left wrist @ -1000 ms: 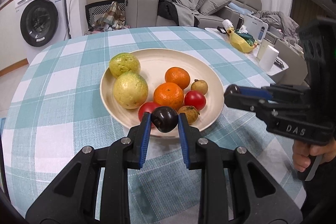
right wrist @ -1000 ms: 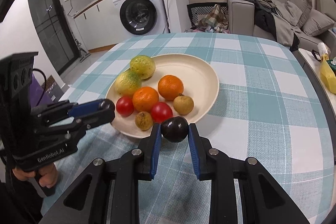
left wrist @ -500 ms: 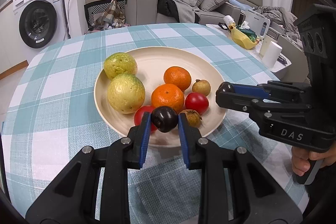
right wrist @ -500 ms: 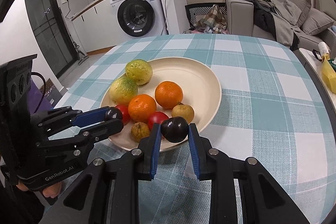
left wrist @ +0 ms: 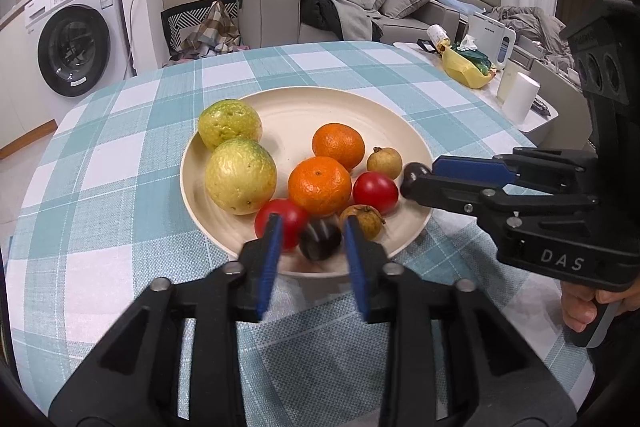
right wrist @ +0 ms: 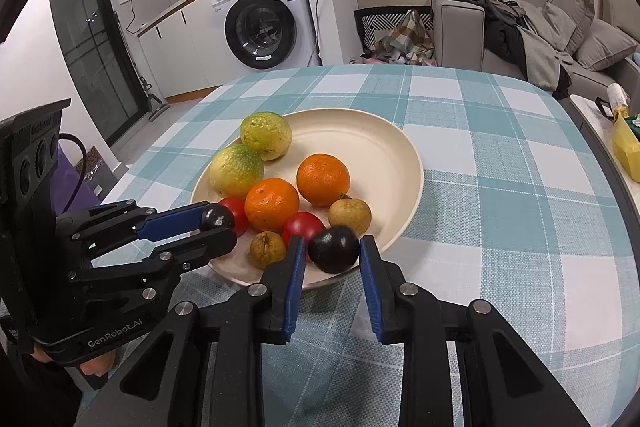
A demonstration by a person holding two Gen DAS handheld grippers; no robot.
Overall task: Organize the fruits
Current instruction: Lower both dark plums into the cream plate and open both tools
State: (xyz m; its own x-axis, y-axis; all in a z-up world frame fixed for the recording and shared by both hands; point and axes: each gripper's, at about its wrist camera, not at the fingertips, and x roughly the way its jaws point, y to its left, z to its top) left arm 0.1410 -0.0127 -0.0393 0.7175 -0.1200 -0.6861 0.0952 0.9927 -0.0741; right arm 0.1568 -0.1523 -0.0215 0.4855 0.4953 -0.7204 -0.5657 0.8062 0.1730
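A cream plate on the checked table holds two yellow-green fruits, two oranges, two red tomatoes and two small brown fruits. My left gripper is open over the plate's near rim; a dark plum, blurred, sits loose between its fingers. My right gripper is open too, with a second dark plum free between its fingers at the plate's near edge. Each gripper shows in the other's view, left and right.
The round table has a teal and white checked cloth. A side table with a white cup and a yellow bag stands to the right. A washing machine and a sofa stand behind.
Both grippers moved forward over the plate's near rim and opened. Each dark plum, gripped before, is now loose between the fingers and sits lower; the left one is blurred.
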